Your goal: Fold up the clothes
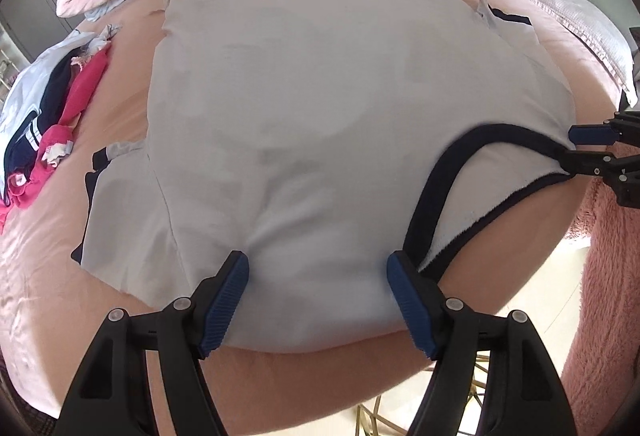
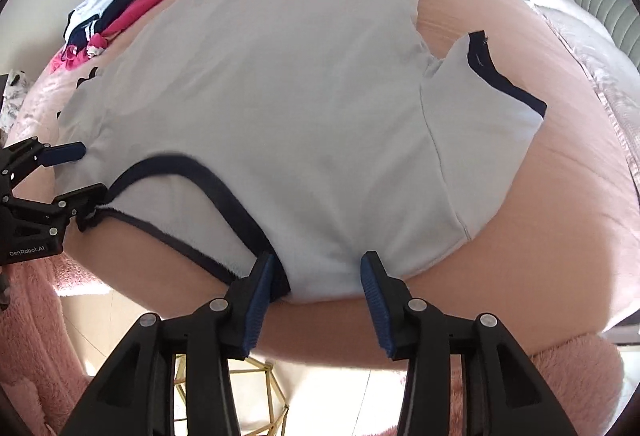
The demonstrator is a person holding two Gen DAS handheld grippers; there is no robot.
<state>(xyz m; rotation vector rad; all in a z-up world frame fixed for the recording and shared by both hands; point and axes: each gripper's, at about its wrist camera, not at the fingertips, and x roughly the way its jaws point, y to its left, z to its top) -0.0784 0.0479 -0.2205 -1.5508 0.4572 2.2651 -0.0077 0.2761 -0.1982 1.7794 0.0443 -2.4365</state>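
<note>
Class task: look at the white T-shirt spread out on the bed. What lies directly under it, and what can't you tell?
The white T-shirt lies flat on the pink bedsheet, which shows all around it. Anything between shirt and sheet is covered and cannot be seen.

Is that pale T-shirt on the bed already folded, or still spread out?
Spread out. The T-shirt lies flat on the pink bed, face down it seems, both sleeves sticking out sideways and the dark-trimmed collar nearest the grippers.

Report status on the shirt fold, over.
Left gripper and right gripper open at the shoulders. White T-shirt flat on pink bed. Nothing in the way.
</note>
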